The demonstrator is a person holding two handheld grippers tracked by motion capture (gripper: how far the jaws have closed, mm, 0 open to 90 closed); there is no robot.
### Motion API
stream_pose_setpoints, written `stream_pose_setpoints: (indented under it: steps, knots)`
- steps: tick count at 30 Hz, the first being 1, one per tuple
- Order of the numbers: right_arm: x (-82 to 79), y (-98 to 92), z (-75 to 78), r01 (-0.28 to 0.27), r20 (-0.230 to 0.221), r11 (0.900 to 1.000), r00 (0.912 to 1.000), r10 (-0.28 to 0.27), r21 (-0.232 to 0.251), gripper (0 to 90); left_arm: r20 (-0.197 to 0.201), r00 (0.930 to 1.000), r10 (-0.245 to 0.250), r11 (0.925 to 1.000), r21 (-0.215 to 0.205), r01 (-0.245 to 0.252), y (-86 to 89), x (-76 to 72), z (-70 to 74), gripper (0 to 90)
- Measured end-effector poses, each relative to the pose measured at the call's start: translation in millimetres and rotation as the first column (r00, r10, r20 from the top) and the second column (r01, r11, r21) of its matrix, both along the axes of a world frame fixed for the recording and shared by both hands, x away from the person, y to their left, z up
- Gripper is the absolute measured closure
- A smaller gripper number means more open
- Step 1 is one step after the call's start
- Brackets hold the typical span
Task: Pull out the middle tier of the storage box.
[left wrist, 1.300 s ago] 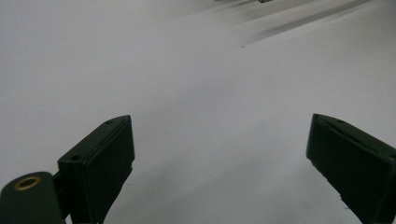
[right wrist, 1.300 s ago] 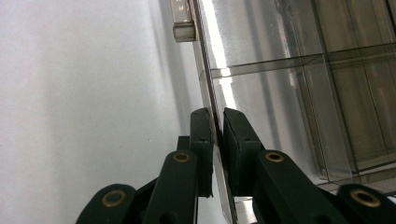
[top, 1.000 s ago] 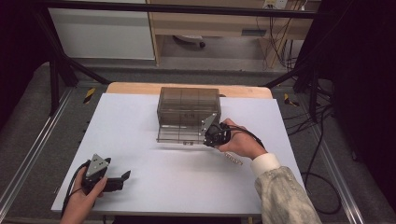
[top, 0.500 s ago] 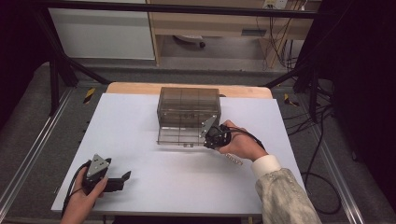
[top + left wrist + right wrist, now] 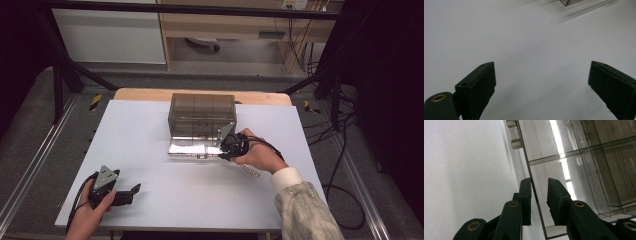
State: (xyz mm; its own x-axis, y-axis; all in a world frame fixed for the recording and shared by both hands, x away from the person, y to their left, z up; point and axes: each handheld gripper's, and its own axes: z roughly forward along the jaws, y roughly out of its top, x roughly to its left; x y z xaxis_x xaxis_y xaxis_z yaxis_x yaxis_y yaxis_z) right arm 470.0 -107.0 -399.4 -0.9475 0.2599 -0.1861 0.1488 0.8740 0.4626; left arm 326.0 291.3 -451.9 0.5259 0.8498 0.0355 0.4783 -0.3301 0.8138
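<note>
My left gripper (image 5: 131, 191) rests open at 7 o'clock. My right gripper (image 5: 539, 195) has just been opening, the lid (image 5: 541, 172) edge between the jaws, not pressed. The box (image 5: 202, 115) stands at 12 o'clock. I should withdraw straight, without dragging the lid.

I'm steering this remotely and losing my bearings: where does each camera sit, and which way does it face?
High view: above the near edge, looking forward and down at the table; both hands and forearms show.
Left gripper view: on the left gripper, facing bare table.
Right gripper view: on the right gripper, facing the clear box.
Shared: the box in the high view.
</note>
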Motion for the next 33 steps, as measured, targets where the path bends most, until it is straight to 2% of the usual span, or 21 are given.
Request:
stream_pose_setpoints:
  steps: [6, 8, 11, 17, 22, 26, 28, 30, 33]
  knots:
    - [-1.7, -0.5, -0.3, 0.044, 0.008, 0.998, 0.999, -0.045, 0.053, 61.5, 0.0, 1.0, 0.002, 1.0, -0.002, -0.002, 0.4, 0.0, 0.0, 7.6]
    - [-2.5, -2.2, 0.6, 0.066, 0.012, 0.994, 0.9977, -0.067, 0.083, 58.0, 0.0, 1.0, 0.002, 1.0, -0.002, -0.002, 0.4, 0.1, 0.0, 7.5]
    - [-3.3, -4.4, 0.3, 0.091, 0.013, 0.987, 0.9955, -0.094, 0.133, 57.5, 0.0, 1.0, 0.001, 1.0, 0.0, -0.001, 0.2, 0.1, 0.0, 7.5]
    - [-5.3, -4.6, -3.9, 0.102, 0.007, 0.985, 0.9945, -0.105, 0.142, 57.4, 0.0, 1.0, 0.003, 1.0, -0.001, -0.003, 0.4, -0.1, 0.0, 7.5]
    - [-7.6, -5.6, -3.4, 0.126, 0.011, 0.978, 0.9915, -0.129, 0.167, 54.5, 0.001, 1.0, 0.002, 1.0, -0.001, -0.002, 0.5, 0.1, 0.2, 7.5]
    - [-9.9, -10.4, -4.2, 0.171, 0.015, 0.96, 0.9838, -0.179, 0.223, 53.1, 0.001, 1.0, 0.004, 1.0, -0.001, -0.004, 0.7, 0.1, 0.2, 7.5]
    - [-11.6, -13.2, -5.0, 0.202, 0.014, 0.947, 0.9771, -0.212, 0.248, 52.3, 0.002, 1.0, 0.005, 1.0, -0.001, -0.005, 0.7, -0.1, 0.2, 7.5]
    - [-13.6, -16.1, -5.1, 0.232, 0.013, 0.933, 0.9695, -0.245, 0.277, 50.4, 0.004, 1.0, 0.006, 1.0, -0.001, -0.006, 0.7, -0.2, 0.3, 7.5]
    - [-18.4, -21.8, -3.3, 0.283, 0.013, 0.898, 0.9522, -0.305, 0.336, 45.9, 0.008, 0.9999, 0.01, 1.0, -0.001, -0.01, 1.2, 0.0, 0.5, 7.5]
